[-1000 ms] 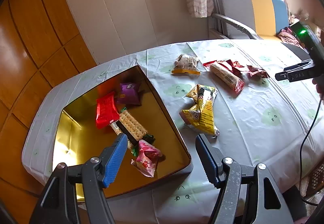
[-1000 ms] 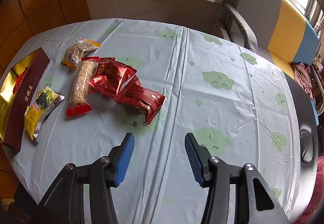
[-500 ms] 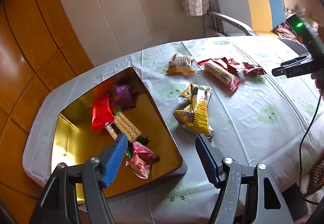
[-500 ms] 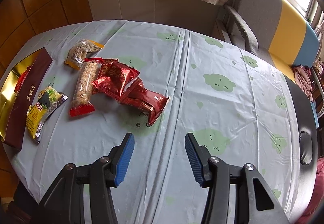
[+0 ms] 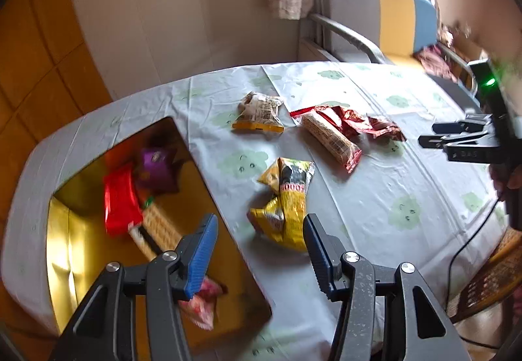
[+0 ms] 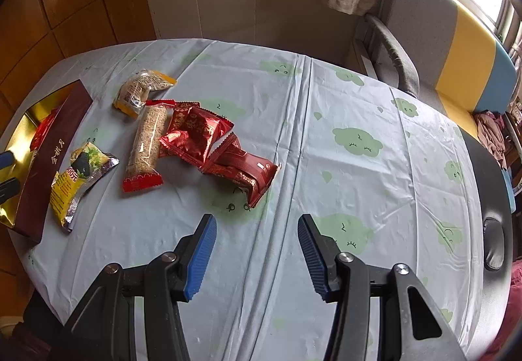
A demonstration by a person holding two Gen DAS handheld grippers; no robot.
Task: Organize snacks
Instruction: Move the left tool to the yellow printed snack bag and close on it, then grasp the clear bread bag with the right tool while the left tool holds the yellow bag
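Left wrist view: my left gripper [image 5: 257,251], fingers spread and empty, has swung right off the gold box [image 5: 228,250] since a second ago, and the yellow snack packet [image 5: 287,197] now sits low centre between its tips, so that is my next pick

Right wrist view: my right gripper [image 6: 256,251] stays apart, empty, hovering over bare tablecloth [image 6: 375,184]; the red packets [image 6: 212,145] lie upper left, untouched

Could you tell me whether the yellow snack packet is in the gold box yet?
Not yet: the yellow packet lies on the tablecloth beside the gold box.
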